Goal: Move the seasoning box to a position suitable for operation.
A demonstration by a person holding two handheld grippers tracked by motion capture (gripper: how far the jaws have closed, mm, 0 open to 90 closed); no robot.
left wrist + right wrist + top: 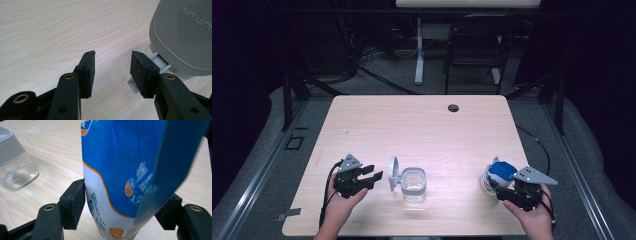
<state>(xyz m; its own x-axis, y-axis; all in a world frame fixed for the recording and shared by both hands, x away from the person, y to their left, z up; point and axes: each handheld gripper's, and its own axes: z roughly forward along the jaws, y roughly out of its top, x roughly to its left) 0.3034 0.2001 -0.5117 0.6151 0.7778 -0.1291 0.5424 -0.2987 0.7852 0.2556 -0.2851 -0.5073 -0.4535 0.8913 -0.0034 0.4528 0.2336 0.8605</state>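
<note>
A clear glass jar (414,184) stands near the table's front edge with its grey flip lid (393,173) swung open to the left. My left gripper (376,172) is open just left of that lid, with nothing between its jaws. In the left gripper view the lid (185,32) rises at the right, close to the right jaw of the gripper (113,62). A blue and white pouch (501,172) stands at the front right. My right gripper (496,188) is shut on its lower part. The right gripper view shows the pouch (117,157) between the jaws (125,192), and the jar (15,167) at far left.
The light wooden table (412,125) has a cable hole (453,108) near its far edge. A black chair (477,45) and a white desk leg (419,50) stand beyond the table. The table's front edge lies just behind both hands.
</note>
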